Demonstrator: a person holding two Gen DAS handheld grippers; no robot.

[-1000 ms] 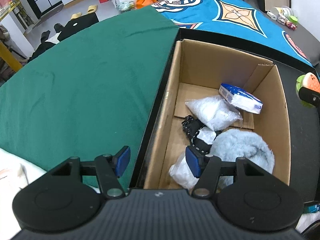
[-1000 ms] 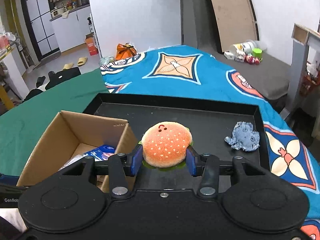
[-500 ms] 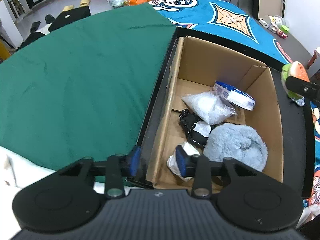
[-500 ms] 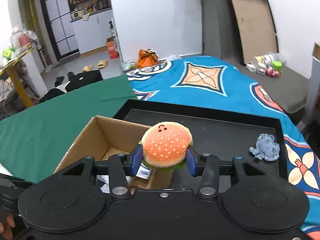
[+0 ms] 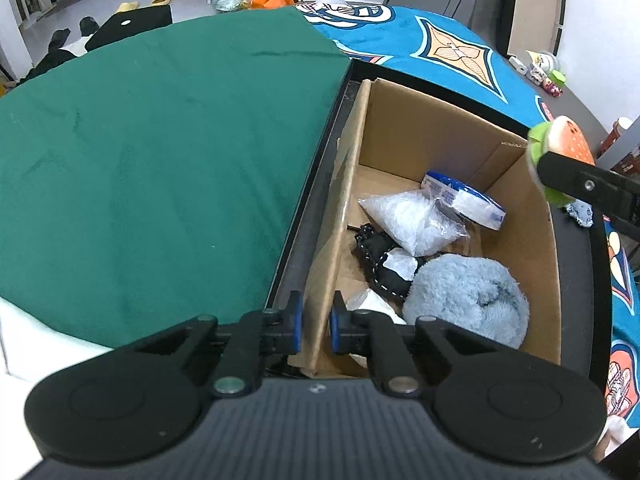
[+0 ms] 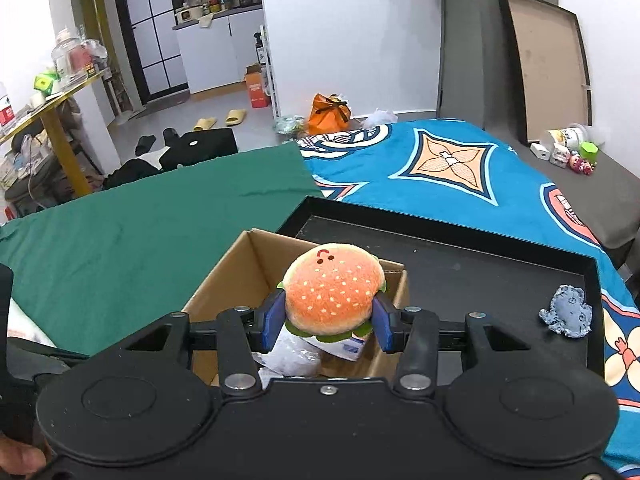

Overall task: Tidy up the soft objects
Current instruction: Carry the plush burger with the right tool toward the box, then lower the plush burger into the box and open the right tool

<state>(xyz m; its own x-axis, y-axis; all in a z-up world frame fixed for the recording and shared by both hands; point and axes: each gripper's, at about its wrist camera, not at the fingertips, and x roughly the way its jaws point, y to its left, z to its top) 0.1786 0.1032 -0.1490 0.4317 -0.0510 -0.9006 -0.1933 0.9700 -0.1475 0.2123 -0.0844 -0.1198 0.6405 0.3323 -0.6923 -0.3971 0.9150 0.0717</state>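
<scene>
- Left wrist view: my left gripper (image 5: 316, 322) has just closed its jaws, pinching the near wall of the cardboard box (image 5: 544, 264).
- Inside the box I see a blue fluffy plush (image 5: 466, 302), a clear bag (image 5: 412, 222) and a blue-white packet (image 5: 464, 198).
- Right wrist view: my right gripper (image 6: 326, 322) squeezes the burger plush (image 6: 334, 294), held above the box.
- A small blue plush (image 6: 566, 316) lies on the black tray (image 6: 440, 280).

Bright, even indoor light, soft shadows, sharp focus (edges bowed by fisheye).
</scene>
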